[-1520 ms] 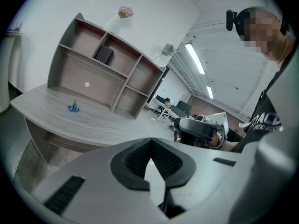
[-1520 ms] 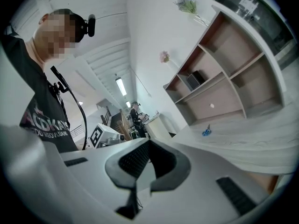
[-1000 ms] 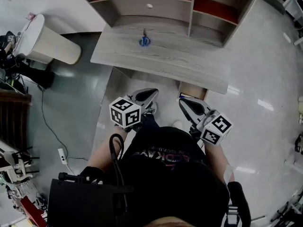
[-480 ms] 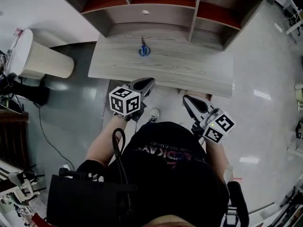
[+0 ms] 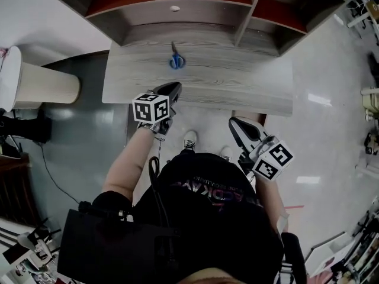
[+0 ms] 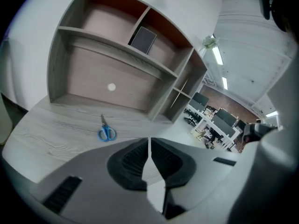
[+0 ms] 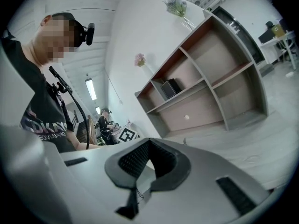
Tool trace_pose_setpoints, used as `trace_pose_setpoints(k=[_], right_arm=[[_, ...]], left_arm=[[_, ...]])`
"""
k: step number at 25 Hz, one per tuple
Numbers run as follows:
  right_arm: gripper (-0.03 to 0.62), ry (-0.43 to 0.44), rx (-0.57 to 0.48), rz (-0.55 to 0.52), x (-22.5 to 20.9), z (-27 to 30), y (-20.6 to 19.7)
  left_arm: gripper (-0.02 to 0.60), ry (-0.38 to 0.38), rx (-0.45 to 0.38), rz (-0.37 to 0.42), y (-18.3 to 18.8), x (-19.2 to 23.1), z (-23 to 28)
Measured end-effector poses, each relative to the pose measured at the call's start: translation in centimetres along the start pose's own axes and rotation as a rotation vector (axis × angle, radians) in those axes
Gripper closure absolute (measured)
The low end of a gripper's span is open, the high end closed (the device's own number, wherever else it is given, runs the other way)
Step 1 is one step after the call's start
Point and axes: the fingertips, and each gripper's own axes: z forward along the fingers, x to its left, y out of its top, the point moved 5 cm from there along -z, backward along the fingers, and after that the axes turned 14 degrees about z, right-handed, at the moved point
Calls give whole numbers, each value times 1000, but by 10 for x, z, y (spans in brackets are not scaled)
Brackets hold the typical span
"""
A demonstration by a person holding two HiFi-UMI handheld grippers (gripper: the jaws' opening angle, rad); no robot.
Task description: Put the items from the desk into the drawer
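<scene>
Grey-wood worktop (image 5: 237,81): bears blue-handled scissors (image 5: 176,60) toward the back, flat, apart from both tools. Left tool (image 5: 172,88): hovers at front edge, jaws together, empty. Right tool (image 5: 234,123): hangs short of worktop, likewise closed, empty.

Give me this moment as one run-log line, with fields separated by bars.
left gripper shut, empty, at desk front edge | right gripper shut, empty | scissors lying on desk, untouched

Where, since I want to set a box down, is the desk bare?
The whole right half of the desk, between the blue scissors and the right edge, is bare. So is the strip from the scissors to the left edge. Only the front left is busy, where the left hand-held gripper hangs over the desk's edge.
</scene>
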Motion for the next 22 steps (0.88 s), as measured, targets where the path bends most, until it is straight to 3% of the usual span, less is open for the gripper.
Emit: trace_pose_setpoints(k=[10, 17, 22], right_arm=[[583, -161, -81, 60, -3, -8, -9], [583, -239, -107, 127, -5, -8, -21], [583, -267, -116, 166, -6, -8, -33]], left_arm=[[468, 77, 141, -55, -9, 74, 68], [463, 137, 273, -144, -25, 120, 113], [463, 187, 352, -122, -26, 135, 130]])
